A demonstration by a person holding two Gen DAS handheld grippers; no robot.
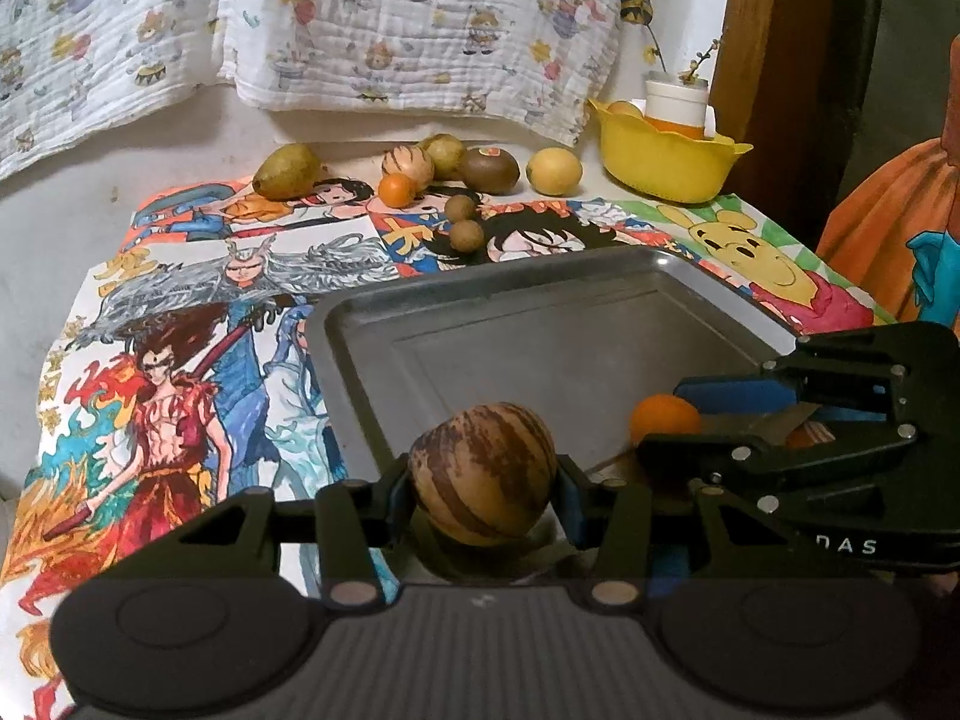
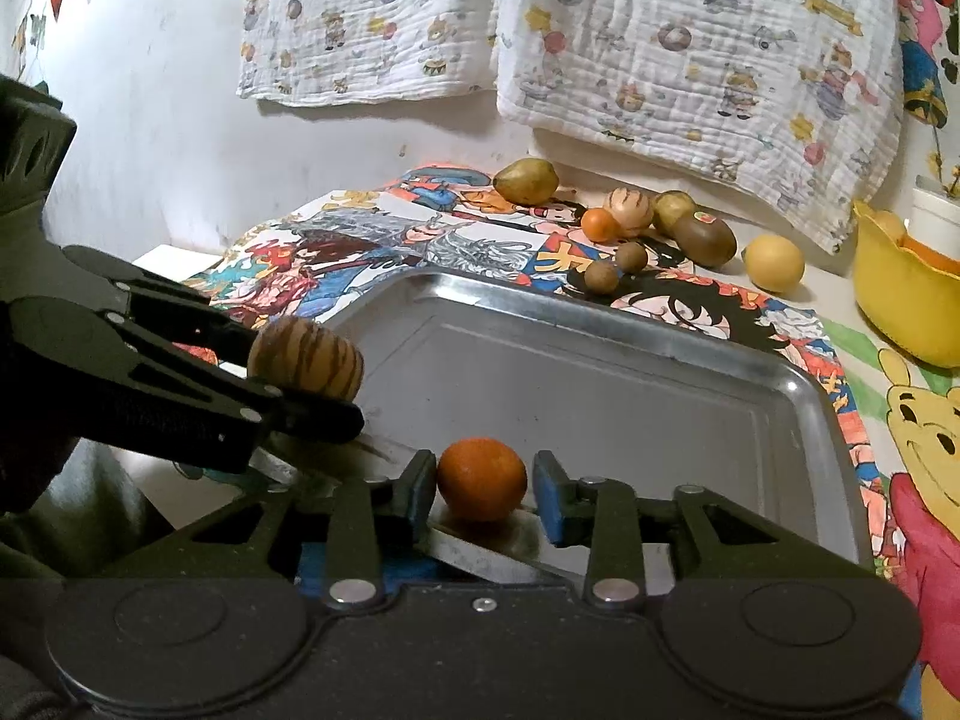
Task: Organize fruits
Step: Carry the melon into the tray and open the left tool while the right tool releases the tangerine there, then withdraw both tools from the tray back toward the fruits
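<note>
over tray (image 2: 660,354): left gripper (image 1: 486,480) grasps striped fruit (image 1: 483,471); right gripper (image 2: 485,483) released, orange (image 2: 482,478) between.

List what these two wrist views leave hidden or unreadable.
- Left wrist view: the underside of the striped fruit is hidden by the left gripper, so contact with the metal tray is unclear.
- Both views: the yellow bowl contents, hidden by its rim and a white cup.
- Right wrist view: the kiwi sticker is too small.

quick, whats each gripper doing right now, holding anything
left gripper: closed on the striped melon, at the near edge of the metal tray.
right gripper: open, pads clear of the orange sitting between them.
</note>
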